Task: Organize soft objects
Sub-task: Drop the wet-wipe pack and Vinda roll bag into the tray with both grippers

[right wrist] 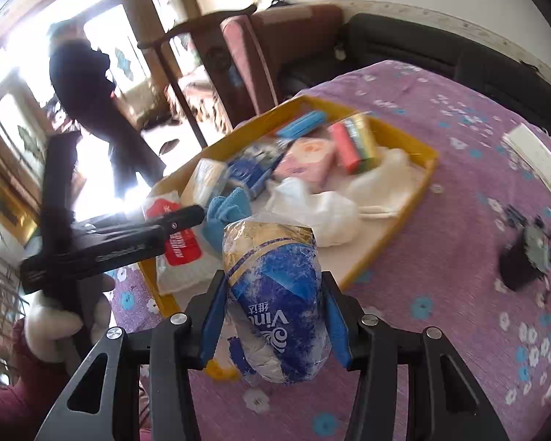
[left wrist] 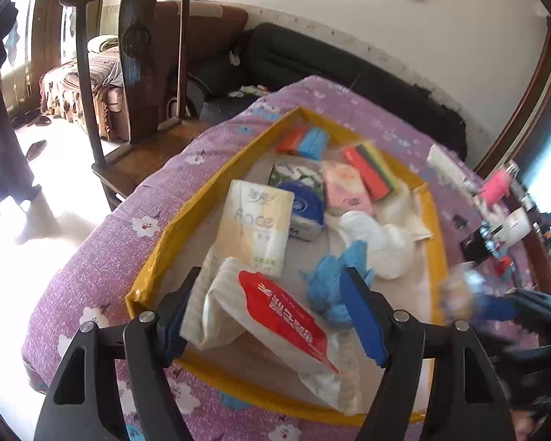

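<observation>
The left gripper (left wrist: 272, 312) hangs over the near end of the yellow-rimmed tray (left wrist: 154, 257), its blue pads spread apart with nothing pressed between them. Below its left finger lies the red-and-white tissue pack (left wrist: 283, 316), just at the tips; by its right finger sits the crumpled blue cloth (left wrist: 330, 279). Ahead of it rest a beige tissue pack (left wrist: 257, 220), a white cloth (left wrist: 382, 242), a pink pack (left wrist: 345, 187) and a striped sponge stack (left wrist: 371, 169). Further right, the right gripper (right wrist: 273, 316) is clamped on a blue-and-white wrapped tissue pack (right wrist: 275, 294), held above the purple flowered cloth (right wrist: 440, 220), just short of the tray's near edge.
</observation>
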Demonstrator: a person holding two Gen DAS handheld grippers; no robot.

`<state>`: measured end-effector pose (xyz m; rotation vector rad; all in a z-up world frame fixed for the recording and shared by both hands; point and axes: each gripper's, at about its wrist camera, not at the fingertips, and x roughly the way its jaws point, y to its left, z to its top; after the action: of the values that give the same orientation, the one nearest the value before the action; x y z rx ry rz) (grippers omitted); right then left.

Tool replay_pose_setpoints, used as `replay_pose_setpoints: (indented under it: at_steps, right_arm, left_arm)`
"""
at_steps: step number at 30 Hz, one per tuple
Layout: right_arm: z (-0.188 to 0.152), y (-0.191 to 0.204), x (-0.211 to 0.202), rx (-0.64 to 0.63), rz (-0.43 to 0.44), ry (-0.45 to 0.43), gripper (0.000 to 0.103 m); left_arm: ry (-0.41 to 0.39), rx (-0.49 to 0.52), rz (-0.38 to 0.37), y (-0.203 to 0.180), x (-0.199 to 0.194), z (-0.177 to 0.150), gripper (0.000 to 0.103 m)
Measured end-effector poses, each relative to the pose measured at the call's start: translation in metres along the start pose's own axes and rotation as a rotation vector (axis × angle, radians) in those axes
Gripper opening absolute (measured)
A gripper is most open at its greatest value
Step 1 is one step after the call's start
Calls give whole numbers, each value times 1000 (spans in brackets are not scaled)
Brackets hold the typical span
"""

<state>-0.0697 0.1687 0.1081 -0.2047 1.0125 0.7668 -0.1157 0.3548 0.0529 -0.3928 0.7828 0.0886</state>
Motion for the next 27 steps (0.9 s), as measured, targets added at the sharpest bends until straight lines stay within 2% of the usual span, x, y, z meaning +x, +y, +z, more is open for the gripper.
replay_pose_setpoints:
  at_steps: [3, 6, 12, 16, 19, 21, 24, 27]
  right_arm:
    - [7, 18, 24, -51, -19, 51, 54]
    - [14, 30, 46, -95, -63, 89, 53]
    - [22, 29, 76, -86, -124, 134, 54]
    - [27, 25, 88, -82, -159, 129, 54]
    - [27, 21, 91, -64, -132, 127, 58]
    - [26, 17, 87, -38, -96, 125, 66]
    - [22, 11, 65, 1, -77, 59, 76]
    - [17, 5, 39, 24, -97, -11, 82]
  left_arm:
    - [-78, -37, -17, 11, -23, -4, 77]
    - [-141, -60, 10, 23, -41, -8, 79]
    - [-185, -111, 53, 51, -58, -14, 80]
    - [-172, -120, 48, 54, -56, -19, 80]
    - [-175, -114, 45, 52, -59, -19, 80]
    - [-184, -104, 42, 49, -62, -20, 81]
    - [-182, -83, 45, 41, -63, -21, 83]
    - [-173, -68, 39, 31, -60, -22, 83]
